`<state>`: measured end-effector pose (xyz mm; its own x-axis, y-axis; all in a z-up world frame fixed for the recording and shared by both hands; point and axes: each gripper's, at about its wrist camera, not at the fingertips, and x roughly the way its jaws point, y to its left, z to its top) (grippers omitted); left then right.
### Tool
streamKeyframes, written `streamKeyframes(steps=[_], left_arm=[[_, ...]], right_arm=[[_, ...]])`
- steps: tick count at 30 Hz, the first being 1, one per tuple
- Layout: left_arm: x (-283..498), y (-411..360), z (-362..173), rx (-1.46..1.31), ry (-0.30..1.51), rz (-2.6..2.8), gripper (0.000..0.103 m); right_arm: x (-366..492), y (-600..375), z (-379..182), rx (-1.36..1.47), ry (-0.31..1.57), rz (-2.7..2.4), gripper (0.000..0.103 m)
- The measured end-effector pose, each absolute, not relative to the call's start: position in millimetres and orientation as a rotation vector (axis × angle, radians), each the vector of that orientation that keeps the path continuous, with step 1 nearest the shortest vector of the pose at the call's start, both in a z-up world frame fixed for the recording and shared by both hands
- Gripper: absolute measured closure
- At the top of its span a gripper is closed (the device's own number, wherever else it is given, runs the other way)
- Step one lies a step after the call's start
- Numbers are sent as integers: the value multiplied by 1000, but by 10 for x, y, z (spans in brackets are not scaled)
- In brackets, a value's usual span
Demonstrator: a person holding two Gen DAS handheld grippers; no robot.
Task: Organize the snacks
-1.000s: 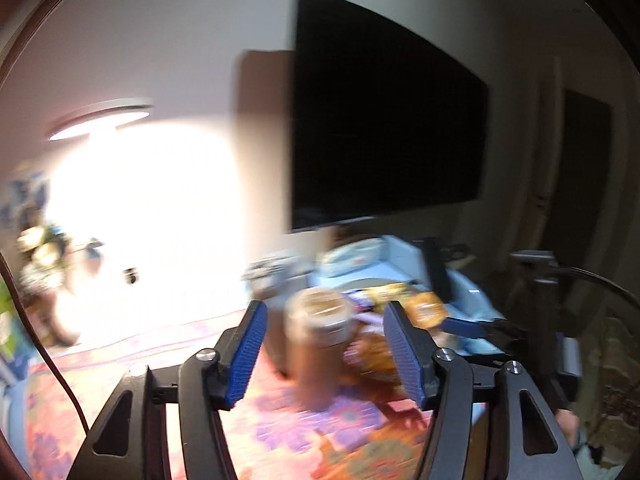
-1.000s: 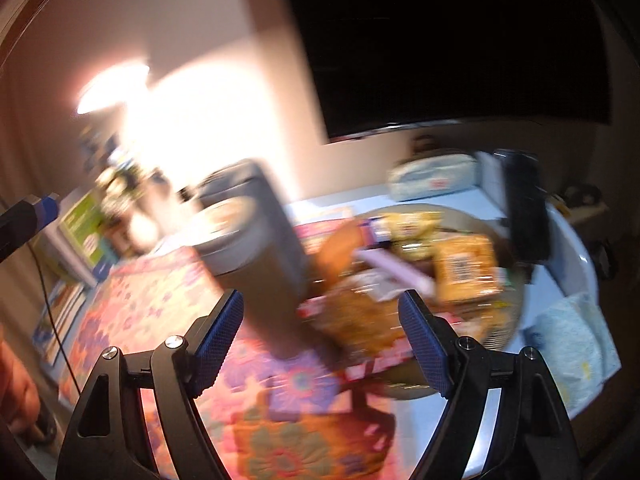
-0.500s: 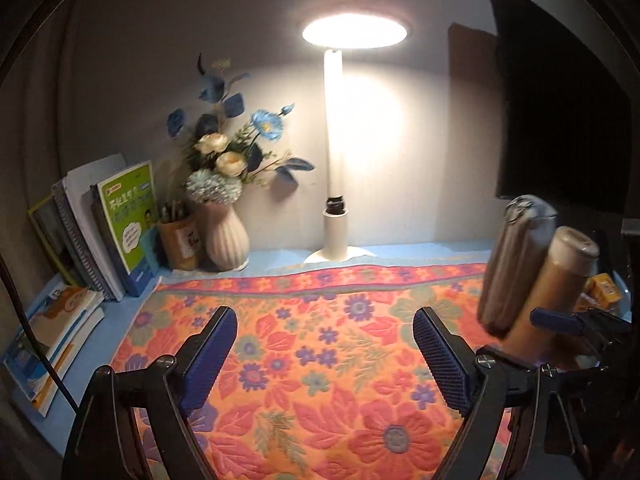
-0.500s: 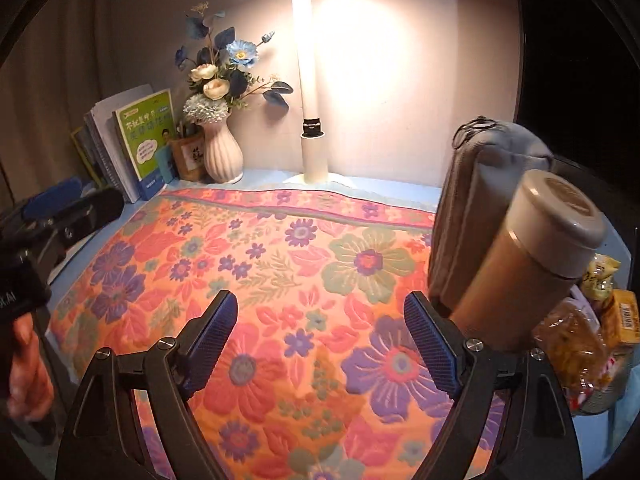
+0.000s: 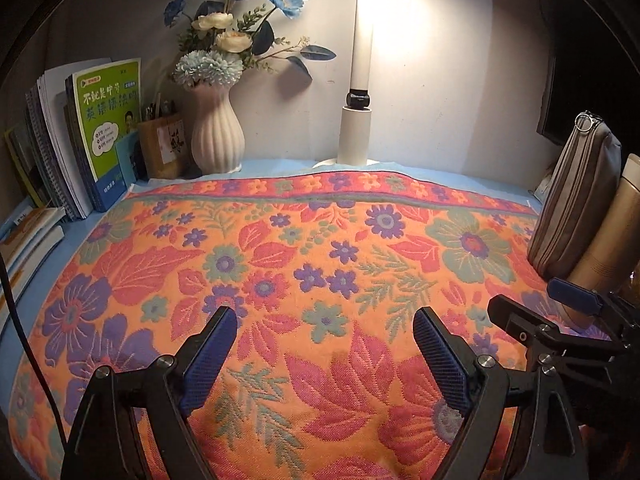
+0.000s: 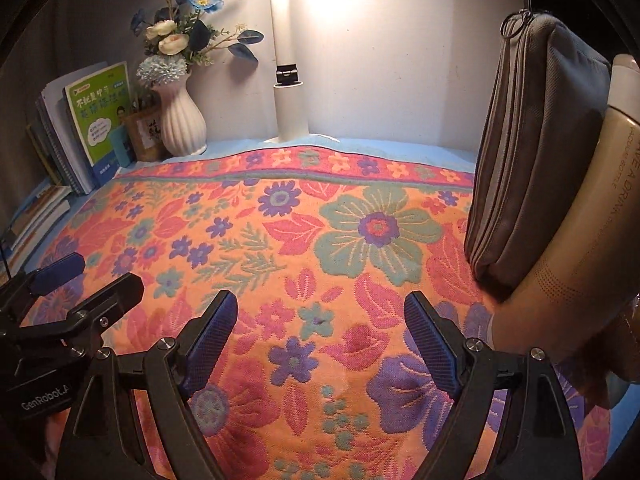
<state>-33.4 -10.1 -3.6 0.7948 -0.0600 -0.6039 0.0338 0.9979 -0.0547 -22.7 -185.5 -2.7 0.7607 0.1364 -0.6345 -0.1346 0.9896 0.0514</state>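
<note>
My left gripper [image 5: 325,316] hangs low over the floral cloth [image 5: 320,240], open, with only fabric between its blue pads. Just to its right, my right gripper [image 6: 320,304] is also open and holds nothing. Each gripper appears in the other's view: the right gripper's fingers [image 5: 576,295] at the right edge, the left gripper's fingers [image 6: 60,268] at the left edge. No snack packet shows in either view.
A grey zip pouch [image 6: 532,152] and a tan bottle [image 6: 592,240] stand close on the right. Along the back wall are a lamp post [image 5: 356,120], a white vase of flowers [image 5: 218,132], a pen holder [image 5: 162,144] and upright books [image 5: 108,128].
Both views swung left and down, away from the snack bowl and dark screen, onto the floral cloth. The left jaws spread wider. Pouch and bottle now sit at the right edge.
</note>
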Motion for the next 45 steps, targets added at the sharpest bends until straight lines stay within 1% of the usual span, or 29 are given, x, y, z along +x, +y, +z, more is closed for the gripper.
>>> streamKeyframes(steps=[5, 11, 34, 45], left_arm=[[-272, -97, -109, -31, 661, -6, 15], [-173, -91, -238, -35, 724, 8, 15], [-154, 9, -263, -88, 741, 18, 15], [-150, 28, -263, -92, 740, 18, 15]], right_arm=[[-197, -1811, -28, -7, 684, 130, 18], [-174, -1805, -89, -16, 697, 111, 18], [-112, -1911, -158, 62, 764, 122, 18], [-118, -1848, -161, 24, 762, 118, 18]])
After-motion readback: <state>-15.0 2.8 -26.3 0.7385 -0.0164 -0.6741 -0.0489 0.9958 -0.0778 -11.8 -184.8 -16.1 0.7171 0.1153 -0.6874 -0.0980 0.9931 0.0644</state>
